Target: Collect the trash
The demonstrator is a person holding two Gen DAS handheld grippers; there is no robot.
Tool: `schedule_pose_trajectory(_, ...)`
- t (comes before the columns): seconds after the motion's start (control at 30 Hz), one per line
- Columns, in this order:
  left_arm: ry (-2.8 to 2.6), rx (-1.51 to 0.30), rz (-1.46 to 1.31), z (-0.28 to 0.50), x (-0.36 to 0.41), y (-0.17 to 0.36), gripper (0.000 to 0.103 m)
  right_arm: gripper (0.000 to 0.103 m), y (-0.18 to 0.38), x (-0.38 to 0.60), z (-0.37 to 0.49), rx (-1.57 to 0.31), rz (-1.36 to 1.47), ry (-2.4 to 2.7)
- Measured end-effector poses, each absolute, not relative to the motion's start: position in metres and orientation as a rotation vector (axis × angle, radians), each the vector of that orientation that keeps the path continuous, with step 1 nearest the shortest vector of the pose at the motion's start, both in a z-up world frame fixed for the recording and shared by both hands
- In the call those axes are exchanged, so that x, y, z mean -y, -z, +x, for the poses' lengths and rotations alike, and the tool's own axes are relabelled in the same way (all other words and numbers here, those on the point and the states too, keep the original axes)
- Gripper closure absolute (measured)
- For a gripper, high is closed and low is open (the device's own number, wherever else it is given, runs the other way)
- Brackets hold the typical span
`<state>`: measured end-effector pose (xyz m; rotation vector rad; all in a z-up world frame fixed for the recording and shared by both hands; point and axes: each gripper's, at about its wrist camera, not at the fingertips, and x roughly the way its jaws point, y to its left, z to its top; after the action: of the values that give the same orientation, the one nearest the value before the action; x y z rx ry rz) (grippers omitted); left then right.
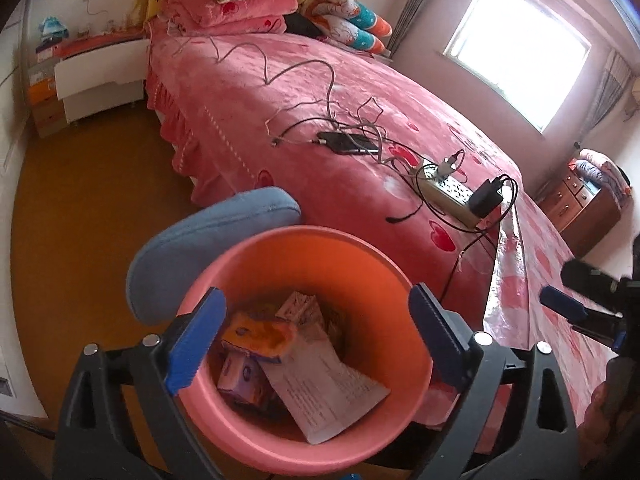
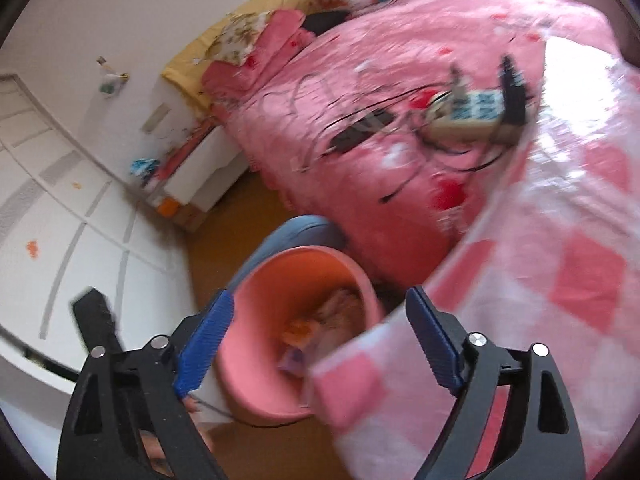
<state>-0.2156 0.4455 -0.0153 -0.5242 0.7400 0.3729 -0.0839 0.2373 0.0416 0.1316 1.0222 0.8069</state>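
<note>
Directly below left claw [image 1: 316, 336], bin rim [image 1: 280, 234].

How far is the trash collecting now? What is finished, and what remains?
Done: the pink bin already holds a sheet of paper, an orange packet and small boxes.

In hand: nothing. The left gripper is open above the bin, and the right gripper is open too.

Left: no loose trash is clearly visible. On the bed lie only cables, a phone and a power strip, which are not trash.

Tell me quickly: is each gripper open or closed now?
Left gripper: open, holding nothing, above the pink bin.
Right gripper: open, holding nothing.
</note>
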Motion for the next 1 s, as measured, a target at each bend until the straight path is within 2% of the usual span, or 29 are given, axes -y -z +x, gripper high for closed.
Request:
schedule_pose_trajectory(0.57,-0.245,-0.692,-0.284,-0.179,-0.359,-0.030,0.005,0.011,-0.041,-0.141,-0.089,-0.871,0.018,-0.517)
schedule_pose_trajectory(1.0,-0.077,-0.643,-0.258,-0.162,-0.285,-0.053,0.005,0.010,-0.047,-0.067,-0.093,-0.798,0.024,-0.351)
